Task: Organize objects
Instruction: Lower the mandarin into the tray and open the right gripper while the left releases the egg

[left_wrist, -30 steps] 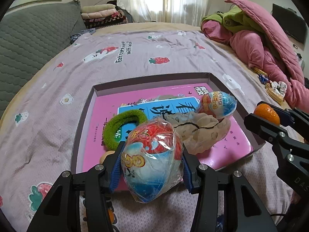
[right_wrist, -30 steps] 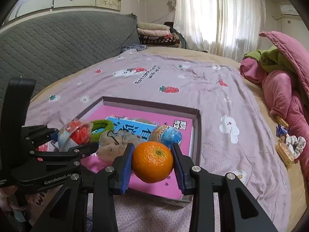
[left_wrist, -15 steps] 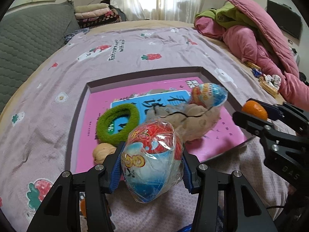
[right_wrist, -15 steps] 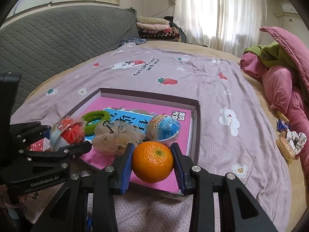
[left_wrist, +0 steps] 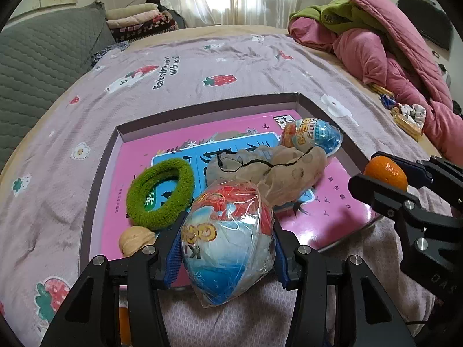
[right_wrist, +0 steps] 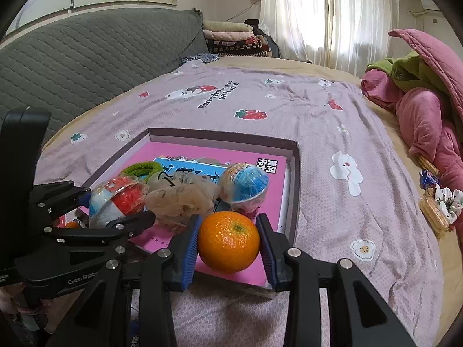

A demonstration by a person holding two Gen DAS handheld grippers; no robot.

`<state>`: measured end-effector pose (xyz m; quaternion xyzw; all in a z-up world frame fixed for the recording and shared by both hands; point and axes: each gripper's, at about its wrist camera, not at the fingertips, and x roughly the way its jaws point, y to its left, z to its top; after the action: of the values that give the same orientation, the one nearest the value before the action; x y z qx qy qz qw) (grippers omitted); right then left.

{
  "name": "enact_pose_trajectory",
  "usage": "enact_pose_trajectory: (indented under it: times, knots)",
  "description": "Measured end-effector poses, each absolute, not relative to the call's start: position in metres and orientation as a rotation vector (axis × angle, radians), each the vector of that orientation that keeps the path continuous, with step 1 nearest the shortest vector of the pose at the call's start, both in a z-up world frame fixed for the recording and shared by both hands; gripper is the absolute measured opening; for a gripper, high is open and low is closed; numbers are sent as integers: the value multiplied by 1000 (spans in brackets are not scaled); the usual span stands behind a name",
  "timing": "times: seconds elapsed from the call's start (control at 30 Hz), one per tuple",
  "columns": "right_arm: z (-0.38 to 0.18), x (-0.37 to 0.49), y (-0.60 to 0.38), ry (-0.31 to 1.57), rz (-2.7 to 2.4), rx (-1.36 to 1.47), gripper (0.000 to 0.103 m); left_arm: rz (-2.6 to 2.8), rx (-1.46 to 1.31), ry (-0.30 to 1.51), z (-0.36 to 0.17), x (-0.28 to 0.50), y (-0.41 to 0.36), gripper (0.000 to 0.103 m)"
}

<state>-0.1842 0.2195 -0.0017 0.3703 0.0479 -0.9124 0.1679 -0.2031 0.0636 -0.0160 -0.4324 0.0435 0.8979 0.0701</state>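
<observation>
A home bedroom is shown: a bed under a mauve strawberry-print sheet (left_wrist: 231, 66), a crumpled pink quilt (left_wrist: 405, 66), white window curtains (right_wrist: 332, 17)

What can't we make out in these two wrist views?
- Pink book, both views: title mostly covered by the green hair tie, beige fabric pouch and toy egg.
- Small orange object, right wrist view: mostly behind the left gripper; identity unclear.
- Snack packets, right edge: too small.
</observation>
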Motion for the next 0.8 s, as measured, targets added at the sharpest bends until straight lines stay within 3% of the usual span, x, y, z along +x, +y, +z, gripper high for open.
enact_pose_trajectory:
  times: [0.8]
  knots:
    - [-35, -207, 199, 262, -2578, 1114, 39, 2670, -1275, 66, -35, -220, 57, 53]
